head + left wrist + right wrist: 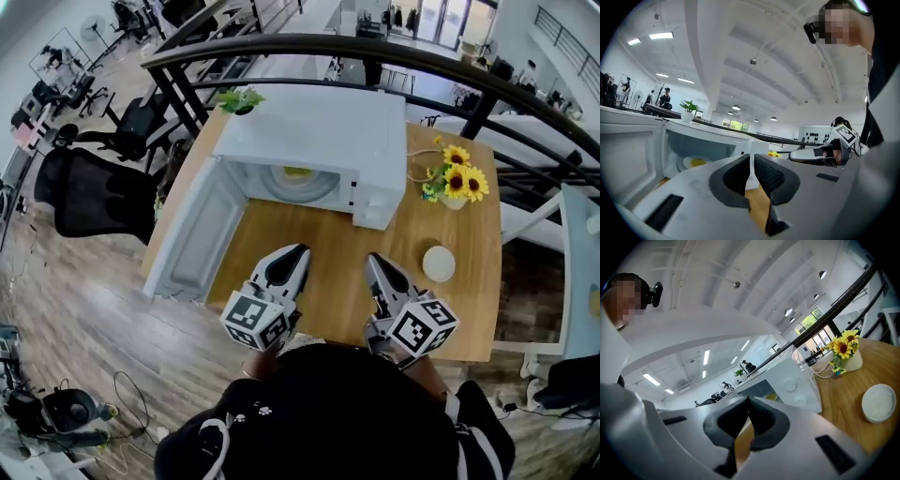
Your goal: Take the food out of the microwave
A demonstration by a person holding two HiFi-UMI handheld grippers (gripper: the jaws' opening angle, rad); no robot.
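A white microwave [319,141] stands on the wooden table [328,253] with its door [192,239] swung open to the left. Inside, yellow food [296,172] lies on a white plate; the left gripper view shows the same food [697,162] deep in the cavity. My left gripper [292,255] and my right gripper [373,262] hover side by side over the table in front of the microwave, short of its opening. Both are shut, with nothing between their fingers. The right gripper view catches the microwave's control side [797,385].
A vase of sunflowers [455,183] stands to the right of the microwave, and a small round white dish [438,263] lies near the table's right edge. A potted plant [241,99] sits behind the microwave. Office chairs [94,192] stand left of the table, and a dark railing [375,52] runs behind it.
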